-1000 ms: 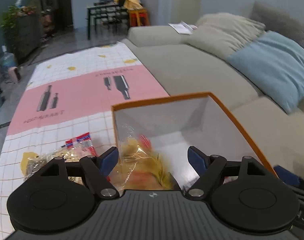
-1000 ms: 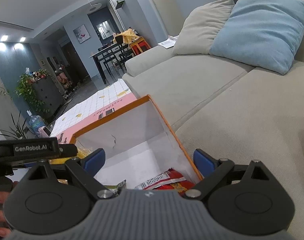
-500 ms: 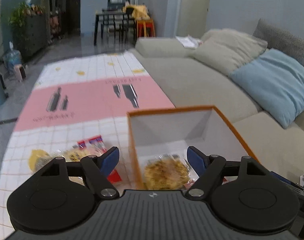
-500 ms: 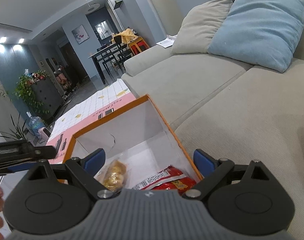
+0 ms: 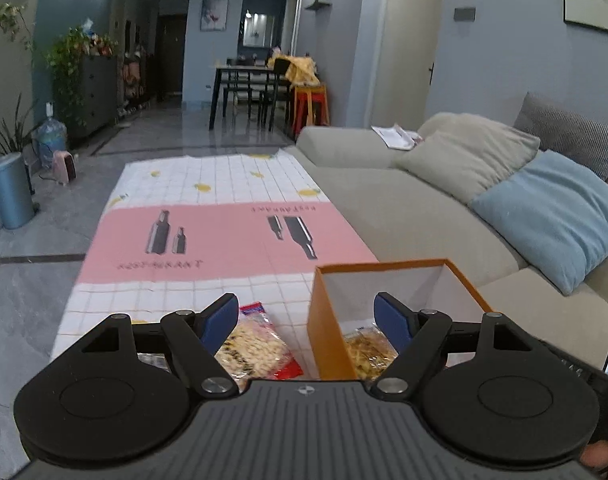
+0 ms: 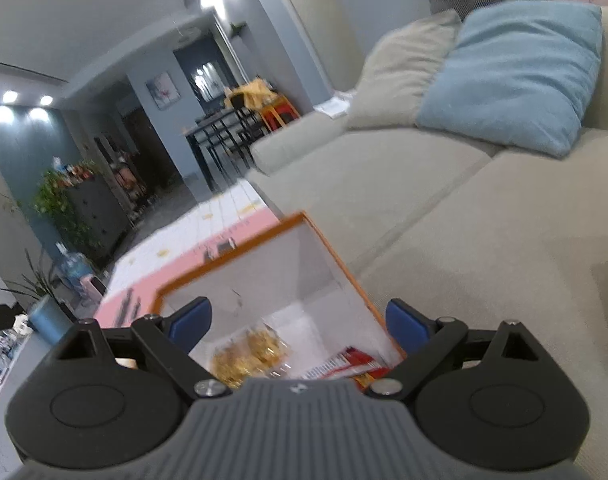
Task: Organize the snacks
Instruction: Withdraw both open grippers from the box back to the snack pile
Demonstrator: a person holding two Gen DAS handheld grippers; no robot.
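Left wrist view shows you the orange box (image 5: 328, 320) standing on the mat (image 5: 223, 236), close against the sofa (image 5: 404, 208), with a clear bag of yellow snacks (image 5: 368, 354) lying on its white floor. Your left gripper (image 5: 306, 316) hangs over the box's near left wall with its blue fingers (image 5: 223, 318) spread wide and nothing between them; one finger sits outside the box, the other over its inside. Just left of the box, on the mat, lies a second snack bag (image 5: 255, 346) with red ends, and a further clear packet (image 5: 153, 360) shows partly behind the gripper's left arm. In the right wrist view, blurred, your right gripper (image 6: 297, 320) points into the same box (image 6: 344, 268), its fingers (image 6: 191, 318) likewise wide apart and gripping nothing. Below it the yellow bag (image 6: 247, 354) lies beside a red packet (image 6: 356, 364) near the right wall. Beyond, a blue cushion (image 5: 552, 216) and a beige one (image 5: 464, 156) rest on the sofa, and a dark table (image 5: 247, 80) stands far back.
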